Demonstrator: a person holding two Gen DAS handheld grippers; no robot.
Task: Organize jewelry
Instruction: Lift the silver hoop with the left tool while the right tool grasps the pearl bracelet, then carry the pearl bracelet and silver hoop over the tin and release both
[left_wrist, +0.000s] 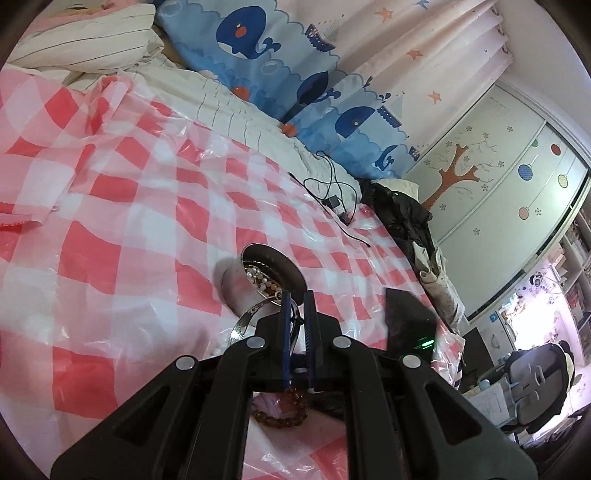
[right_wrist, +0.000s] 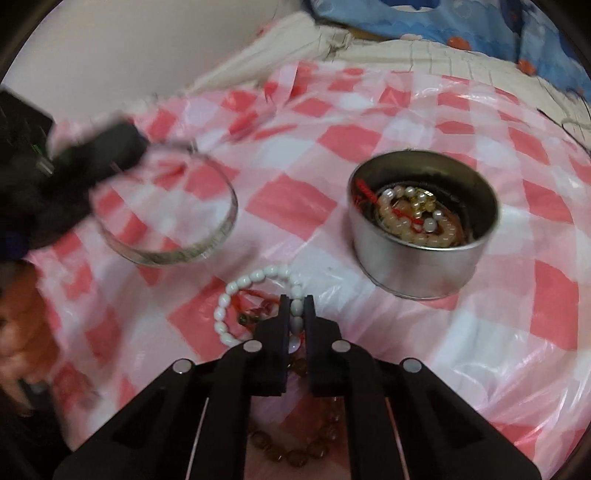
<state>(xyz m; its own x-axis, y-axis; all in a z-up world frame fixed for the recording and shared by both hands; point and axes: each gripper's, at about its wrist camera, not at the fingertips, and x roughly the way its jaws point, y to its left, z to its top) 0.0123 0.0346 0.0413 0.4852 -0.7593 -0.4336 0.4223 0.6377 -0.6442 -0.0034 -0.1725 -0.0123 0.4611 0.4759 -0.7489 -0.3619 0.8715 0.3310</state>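
From the left wrist, the left gripper (left_wrist: 297, 295) pinches a thin silver metal bangle (left_wrist: 246, 320) before the round metal tin (left_wrist: 236, 280). From the right wrist, the right gripper (right_wrist: 296, 301) grips a white bead bracelet (right_wrist: 236, 291) on the red-checked plastic sheet (right_wrist: 406, 332).

A red-and-white checked plastic sheet (right_wrist: 406, 332) covers the bed. The round tin (right_wrist: 417, 254) is plain silver, holding cream and white beads with red cord and a gold piece. The near bracelet (right_wrist: 236, 295) is white beads on red string; the bangle (right_wrist: 166, 221) is silver. A brown bead bracelet (left_wrist: 284, 410) lies nearest. The far curtain (left_wrist: 295, 74) shows dark-blue whales on light blue.
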